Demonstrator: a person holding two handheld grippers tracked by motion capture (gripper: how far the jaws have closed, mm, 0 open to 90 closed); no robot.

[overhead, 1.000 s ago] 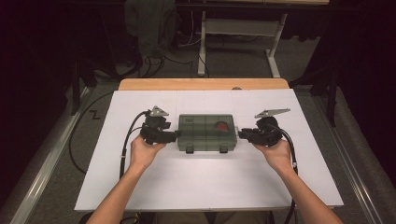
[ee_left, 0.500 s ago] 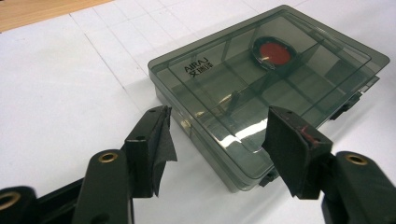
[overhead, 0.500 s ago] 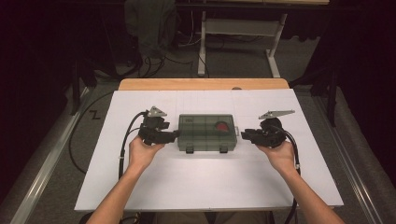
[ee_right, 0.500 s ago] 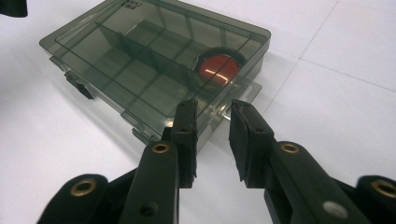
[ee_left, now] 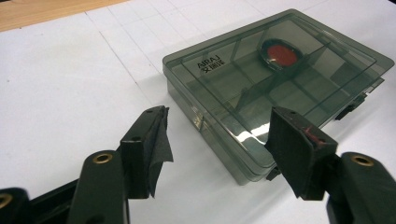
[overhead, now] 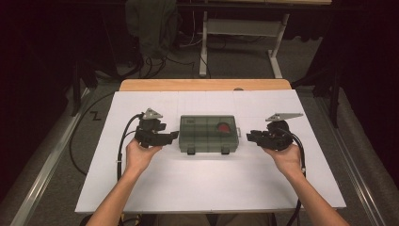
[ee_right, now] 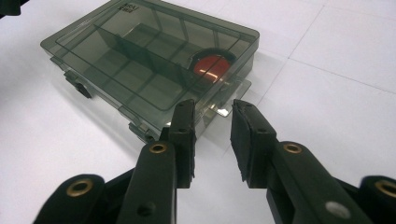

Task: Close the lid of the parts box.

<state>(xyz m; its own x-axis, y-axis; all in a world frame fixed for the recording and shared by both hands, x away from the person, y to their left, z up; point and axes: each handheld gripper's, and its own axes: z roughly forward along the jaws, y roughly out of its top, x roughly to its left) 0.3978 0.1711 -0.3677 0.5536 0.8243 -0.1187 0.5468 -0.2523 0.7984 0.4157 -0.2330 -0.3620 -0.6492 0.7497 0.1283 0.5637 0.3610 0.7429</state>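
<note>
Two grippers flank the closed smoky compartment box (overhead: 209, 133) mid-worktop (overhead: 197, 188): left gripper (ee_left: 219, 135) gaping at its end, right gripper (ee_right: 212, 126) slightly parted, empty. Brace one end; work the front latches (overhead: 191, 151) gently.

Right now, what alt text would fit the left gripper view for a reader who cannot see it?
The open left gripper faces the corner of a closed smoky plastic box on a white table, its jaws spread wide and not touching it. A red disc shows through the lid.
</note>
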